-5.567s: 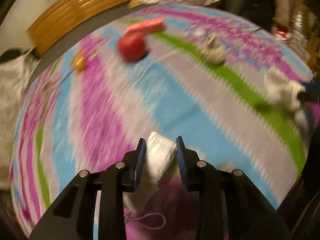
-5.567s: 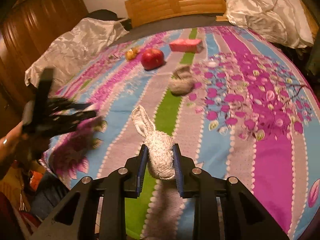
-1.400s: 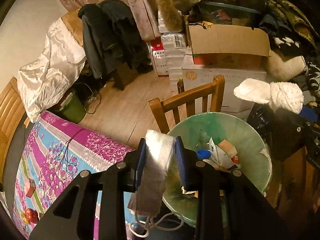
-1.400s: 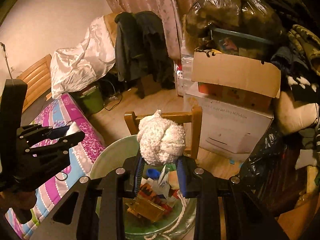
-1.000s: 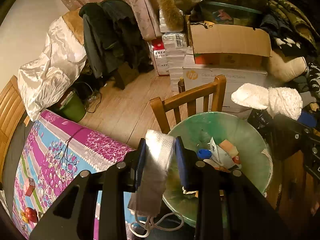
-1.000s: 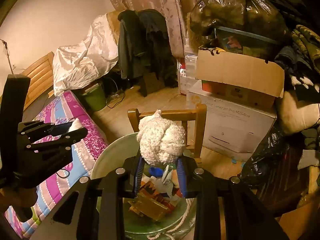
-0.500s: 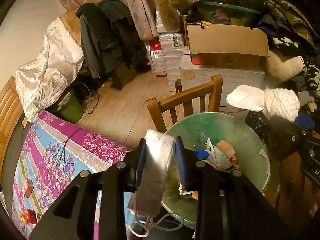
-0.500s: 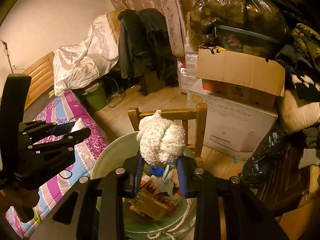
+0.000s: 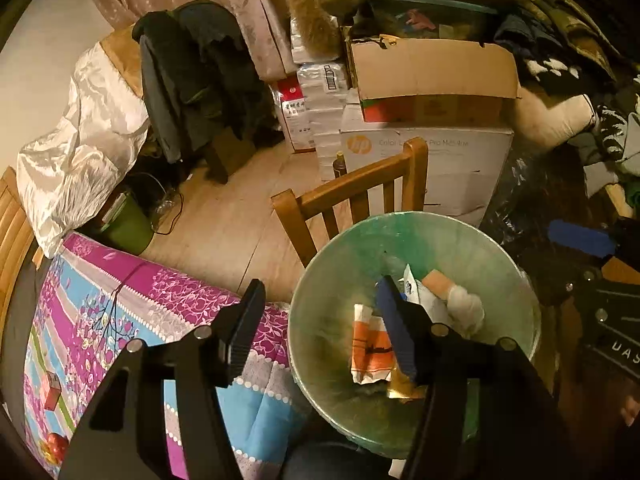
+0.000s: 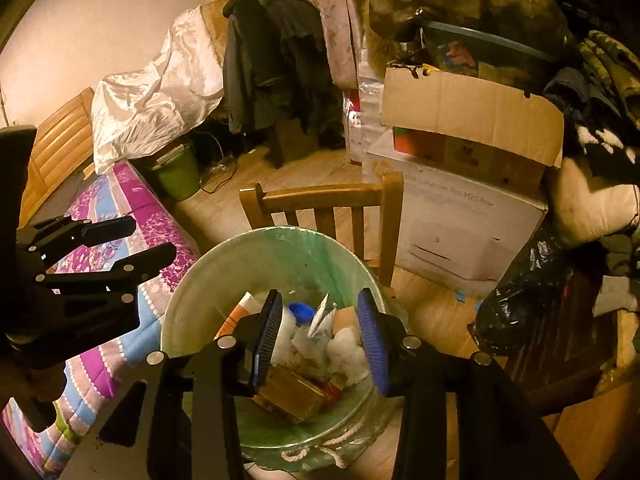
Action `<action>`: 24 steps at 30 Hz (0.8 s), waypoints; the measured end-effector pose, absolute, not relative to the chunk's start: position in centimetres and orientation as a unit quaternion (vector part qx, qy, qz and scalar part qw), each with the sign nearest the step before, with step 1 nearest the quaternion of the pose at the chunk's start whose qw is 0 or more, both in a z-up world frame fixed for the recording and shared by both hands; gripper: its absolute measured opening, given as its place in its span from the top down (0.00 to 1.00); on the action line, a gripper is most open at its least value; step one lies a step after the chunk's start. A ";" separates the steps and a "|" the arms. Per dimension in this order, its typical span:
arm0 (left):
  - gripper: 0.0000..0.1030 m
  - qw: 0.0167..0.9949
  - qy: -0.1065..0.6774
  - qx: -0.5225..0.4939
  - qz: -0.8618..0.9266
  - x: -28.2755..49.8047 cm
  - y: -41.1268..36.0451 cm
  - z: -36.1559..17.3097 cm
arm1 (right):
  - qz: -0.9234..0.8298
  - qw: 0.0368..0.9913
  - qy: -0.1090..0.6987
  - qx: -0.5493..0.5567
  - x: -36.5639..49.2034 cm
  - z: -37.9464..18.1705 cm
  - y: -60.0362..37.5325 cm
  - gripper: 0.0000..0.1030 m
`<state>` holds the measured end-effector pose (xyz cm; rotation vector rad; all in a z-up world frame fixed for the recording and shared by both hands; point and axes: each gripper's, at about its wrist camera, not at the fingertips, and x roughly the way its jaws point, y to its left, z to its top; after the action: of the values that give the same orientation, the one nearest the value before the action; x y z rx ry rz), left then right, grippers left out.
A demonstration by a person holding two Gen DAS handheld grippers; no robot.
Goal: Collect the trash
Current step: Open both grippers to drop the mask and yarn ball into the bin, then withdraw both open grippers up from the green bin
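Trash (image 10: 348, 350) seen in bin (image 10: 188, 280) under both spread, empty tools (image 9: 320, 328) (image 10: 320, 338); apple (image 9: 54, 446) left on bed (image 9: 100, 304) behind.

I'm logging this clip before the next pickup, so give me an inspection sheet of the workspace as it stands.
Surface: striped bedspread beside the bin.
Job's things: bin, green-lined, holds white wads, a brown box, an orange wrapper.
Clutter: apple on the bedspread.
Grippers: left gripper and right gripper both open, empty, above the bin.
Cables: black cord on the floor.
Surroundings: chair, printer box, black bag.
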<state>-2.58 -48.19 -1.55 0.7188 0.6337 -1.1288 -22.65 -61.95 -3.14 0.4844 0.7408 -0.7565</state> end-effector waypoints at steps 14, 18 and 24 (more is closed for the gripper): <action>0.32 0.747 0.282 0.291 -0.527 -2.3 -44.5 -0.2 | -0.413 0.833 0.304 0.209 -24.0 -0.8 -60.2 0.33; 0.12 0.758 0.242 0.267 -0.544 -2.7 -41.9 0.6 | -0.429 0.843 0.255 0.199 -24.5 0.9 -58.8 0.15; 0.06 0.761 0.204 0.223 -0.575 -2.7 -38.7 1.9 | -0.470 0.843 0.197 0.171 -25.8 2.3 -55.9 0.05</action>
<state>-2.74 -38.69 1.85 0.4852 0.4443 -1.2508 -25.84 -55.87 2.34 0.3606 0.4165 -0.9927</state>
